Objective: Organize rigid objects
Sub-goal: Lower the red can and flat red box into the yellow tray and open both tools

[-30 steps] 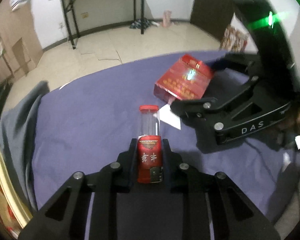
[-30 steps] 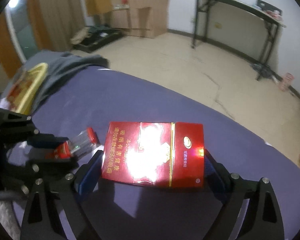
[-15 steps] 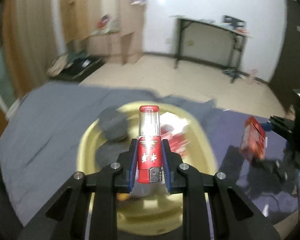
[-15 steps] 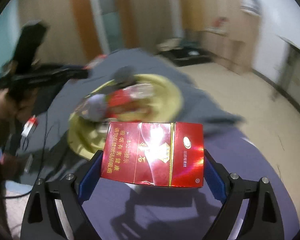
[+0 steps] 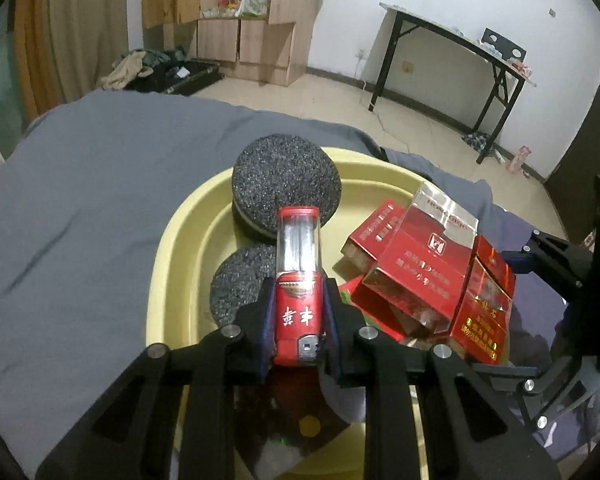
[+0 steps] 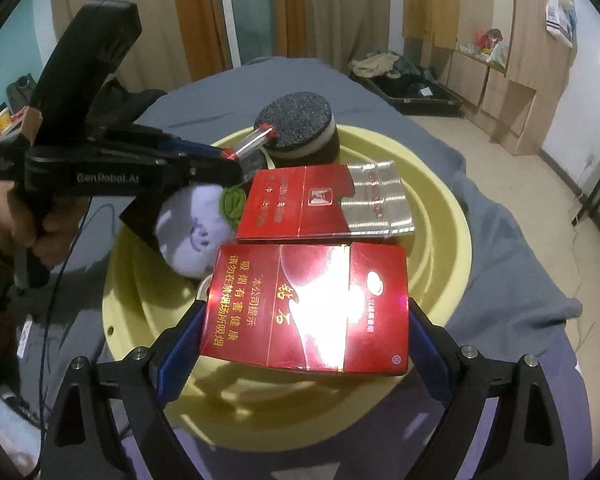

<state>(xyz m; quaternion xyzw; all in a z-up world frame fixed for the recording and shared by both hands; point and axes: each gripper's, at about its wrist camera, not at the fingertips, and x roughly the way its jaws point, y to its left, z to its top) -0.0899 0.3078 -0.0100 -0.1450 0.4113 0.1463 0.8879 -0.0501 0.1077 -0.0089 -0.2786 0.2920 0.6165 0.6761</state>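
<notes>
My left gripper (image 5: 299, 312) is clamped tight on a red lighter (image 5: 299, 280), jaws pinching its lower body so the clear top sticks out ahead, easy to drop nose-first. My right gripper (image 6: 304, 336) is spread wide and gripping a red cigarette pack (image 6: 306, 308) across its long edges, flat face up, so it can go down flat. Both hang over the yellow basin (image 6: 448, 216), likely the collection spot. Already in the basin: a second red pack with silver foil (image 6: 324, 204) at 12 o'clock from my held pack, touching or nearly so, a black round sponge block (image 6: 298, 130) at the far rim, another dark round pad (image 5: 240, 280) at 9 o'clock of the lighter in the left view, and a white plush thing (image 6: 192, 236) at 10 o'clock of my pack. Judgement: release is next for both; the clutter could tip the pack. The basin sits on a grey-blue sheet (image 5: 80, 208), purple cloth (image 6: 548, 400) nearer me. Room: tiled floor, a black folding table (image 5: 452, 44) at 1 o'clock, wooden cabinets (image 5: 240, 40) at 12.
</notes>
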